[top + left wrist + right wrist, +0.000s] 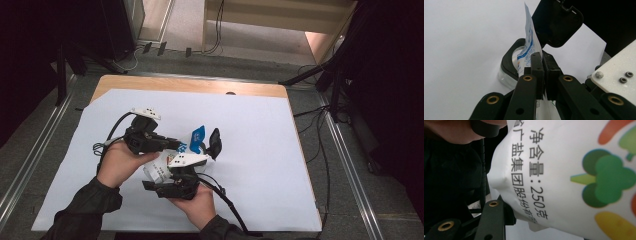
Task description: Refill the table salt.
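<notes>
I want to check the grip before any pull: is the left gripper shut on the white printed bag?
Shut. The left gripper has its black fingers pressed together on the white plastic printed bag.

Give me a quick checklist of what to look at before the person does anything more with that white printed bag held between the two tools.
1. Left tool clamped on the bag: ok; its jaws are shut on the thin blue-printed edge of the white plastic bag.
2. Right tool gripping the bag's body: cannot tell; the bag fills its jaw space, but pad contact is hidden.
3. Bag lifted off the white paper table cover: ok, it looks held above it.
4. Bag intact, nothing spilled: ok, no spill seen on the cover.
5. Trailing black cable free of the bag: ok.
</notes>
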